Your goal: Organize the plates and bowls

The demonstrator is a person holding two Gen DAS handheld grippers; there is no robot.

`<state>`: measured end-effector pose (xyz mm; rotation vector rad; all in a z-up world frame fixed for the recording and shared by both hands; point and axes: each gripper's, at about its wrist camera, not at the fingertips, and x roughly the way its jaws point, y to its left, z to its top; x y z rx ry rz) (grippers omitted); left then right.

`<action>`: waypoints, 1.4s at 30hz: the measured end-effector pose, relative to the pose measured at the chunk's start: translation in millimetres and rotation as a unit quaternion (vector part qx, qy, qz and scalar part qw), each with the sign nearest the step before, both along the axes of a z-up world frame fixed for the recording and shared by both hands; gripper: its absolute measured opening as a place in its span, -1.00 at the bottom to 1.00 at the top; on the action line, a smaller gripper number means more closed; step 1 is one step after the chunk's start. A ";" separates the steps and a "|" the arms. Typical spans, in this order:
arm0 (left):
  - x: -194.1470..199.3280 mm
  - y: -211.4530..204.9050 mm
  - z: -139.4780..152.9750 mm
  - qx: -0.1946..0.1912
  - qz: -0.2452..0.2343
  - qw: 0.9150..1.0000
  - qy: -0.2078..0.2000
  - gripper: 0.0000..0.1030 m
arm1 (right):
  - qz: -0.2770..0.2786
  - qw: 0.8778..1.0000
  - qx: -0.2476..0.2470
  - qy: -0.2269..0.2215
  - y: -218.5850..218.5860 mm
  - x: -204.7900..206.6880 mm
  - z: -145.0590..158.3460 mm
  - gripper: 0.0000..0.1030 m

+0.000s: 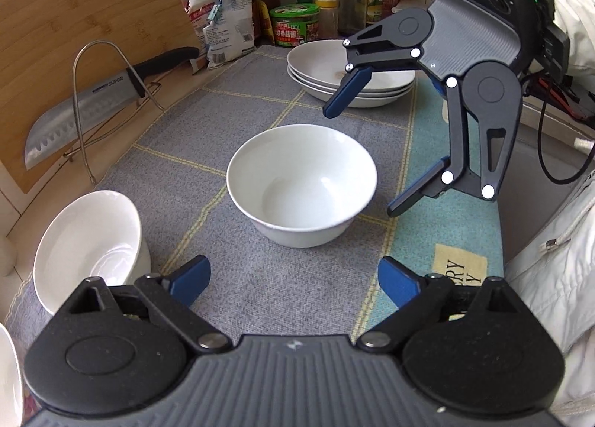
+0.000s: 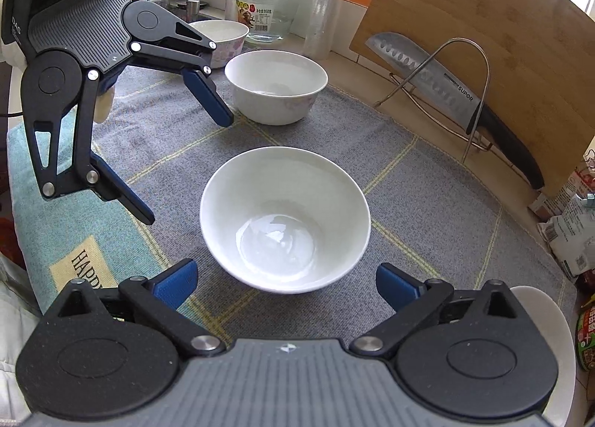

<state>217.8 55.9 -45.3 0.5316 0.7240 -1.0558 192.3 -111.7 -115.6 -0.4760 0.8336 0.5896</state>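
Overhead, a grey checked mat (image 2: 427,181) covers the counter, with a teal towel (image 1: 416,241) along one edge. Against the wall leans a wooden cutting board (image 2: 483,36), a large knife (image 2: 446,89) propped before it on a wire rack (image 2: 479,66). A stack of white plates (image 1: 327,74) sits at the far end of the mat, near jars and bottles. One white bowl (image 1: 301,181) stands upright and alone at the mat's centre; a second bowl (image 2: 275,85) rests beyond it, and a third, patterned bowl (image 2: 227,35) behind that. The left gripper (image 1: 293,278) and right gripper (image 2: 286,282) flank the centre bowl from opposite sides — both with jaws spread wide, touching nothing. A white sleeve (image 1: 572,36) shows behind the right gripper.
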 end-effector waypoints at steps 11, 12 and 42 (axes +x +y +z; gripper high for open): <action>-19.7 11.0 37.4 -0.056 0.183 0.981 -0.040 0.88 | 0.017 0.999 0.050 -0.005 3.5 -2.0 25.0 1.00; -18.6 10.3 42.1 -0.058 0.210 0.975 -0.032 0.88 | 0.019 0.998 0.055 0.000 3.7 0.3 28.7 1.00; 30.0 67.7 0.3 0.007 0.192 0.979 -0.070 0.94 | 0.053 0.998 0.028 -0.032 85.1 87.7 32.3 1.00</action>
